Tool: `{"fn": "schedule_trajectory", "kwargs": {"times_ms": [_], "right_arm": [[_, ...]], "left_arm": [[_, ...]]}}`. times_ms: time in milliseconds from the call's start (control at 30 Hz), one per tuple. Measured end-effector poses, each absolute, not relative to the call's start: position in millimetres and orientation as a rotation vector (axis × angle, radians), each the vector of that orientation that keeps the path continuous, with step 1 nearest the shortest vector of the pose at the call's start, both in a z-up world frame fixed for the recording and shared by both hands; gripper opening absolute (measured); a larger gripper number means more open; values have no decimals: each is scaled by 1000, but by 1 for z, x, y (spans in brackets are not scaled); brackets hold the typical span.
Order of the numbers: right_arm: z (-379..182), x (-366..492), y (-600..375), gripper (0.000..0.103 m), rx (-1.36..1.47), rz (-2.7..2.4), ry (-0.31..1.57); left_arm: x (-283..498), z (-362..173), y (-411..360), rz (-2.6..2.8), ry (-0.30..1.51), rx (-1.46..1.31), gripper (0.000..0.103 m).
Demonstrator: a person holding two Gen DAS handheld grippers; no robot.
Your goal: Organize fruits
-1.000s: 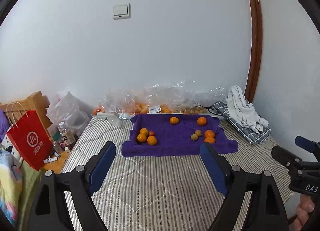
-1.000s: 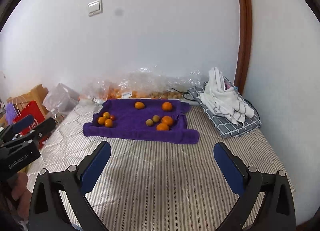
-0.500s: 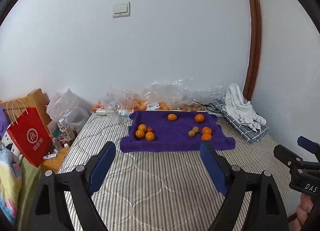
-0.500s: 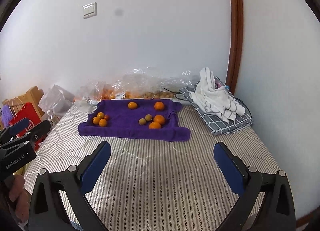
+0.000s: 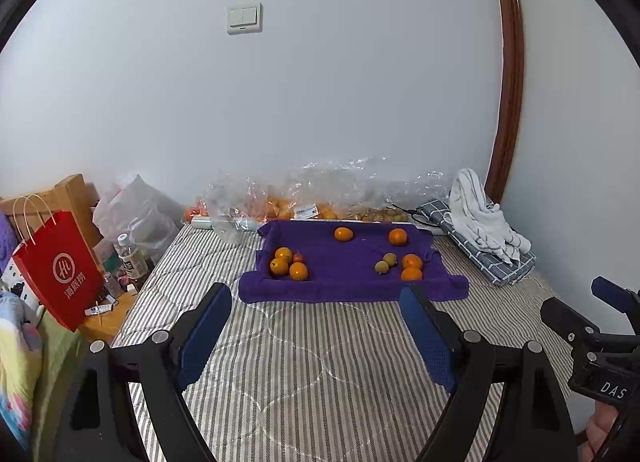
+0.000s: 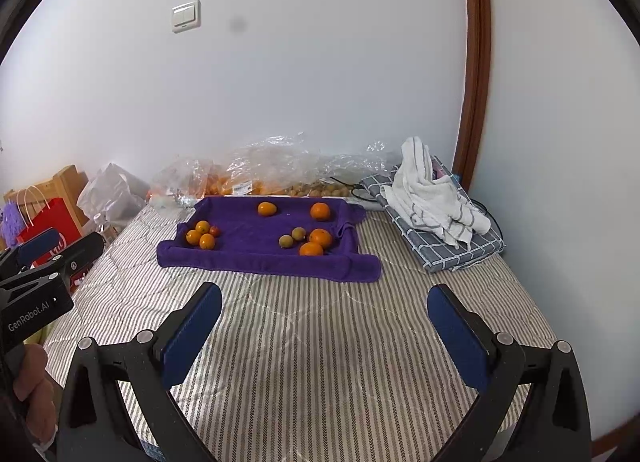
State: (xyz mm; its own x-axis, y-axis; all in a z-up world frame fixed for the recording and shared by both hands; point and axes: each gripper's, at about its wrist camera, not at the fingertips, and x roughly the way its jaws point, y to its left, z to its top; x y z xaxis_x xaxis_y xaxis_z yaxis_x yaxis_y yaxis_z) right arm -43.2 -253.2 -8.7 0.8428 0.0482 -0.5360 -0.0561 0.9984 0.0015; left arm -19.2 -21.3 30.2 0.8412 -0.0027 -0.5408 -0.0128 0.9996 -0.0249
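A purple towel [image 5: 352,282] [image 6: 256,258] lies on the striped bed and carries loose fruit. On its left is a cluster of three oranges [image 5: 288,264] [image 6: 200,236] with a small red fruit [image 5: 298,257]. At the back lie two separate oranges [image 5: 343,234] [image 5: 397,236]. On the right are two greenish fruits [image 5: 385,263] [image 6: 291,237] and two oranges [image 5: 412,267] [image 6: 316,243]. My left gripper [image 5: 316,298] and right gripper [image 6: 324,294] are both open, empty, and well short of the towel.
Clear plastic bags with more fruit [image 5: 304,198] lie against the wall behind the towel. A white cloth on a folded checked blanket [image 5: 480,222] sits at the right. A red paper bag [image 5: 56,270] and bottles [image 5: 130,258] stand off the bed's left edge.
Both grippers have drawn back from the towel, so it and the fruit look smaller and farther. Both stay open. No fruit has moved.
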Motion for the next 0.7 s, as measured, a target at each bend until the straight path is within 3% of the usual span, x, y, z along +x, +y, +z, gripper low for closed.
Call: {"fn": "schedule_trajectory", "kwargs": {"times_ms": [700], "right_arm": [[-7, -45, -252, 101, -13, 57, 562]], "left_arm": [[-21, 31, -25, 7, 571, -31, 86]]}}
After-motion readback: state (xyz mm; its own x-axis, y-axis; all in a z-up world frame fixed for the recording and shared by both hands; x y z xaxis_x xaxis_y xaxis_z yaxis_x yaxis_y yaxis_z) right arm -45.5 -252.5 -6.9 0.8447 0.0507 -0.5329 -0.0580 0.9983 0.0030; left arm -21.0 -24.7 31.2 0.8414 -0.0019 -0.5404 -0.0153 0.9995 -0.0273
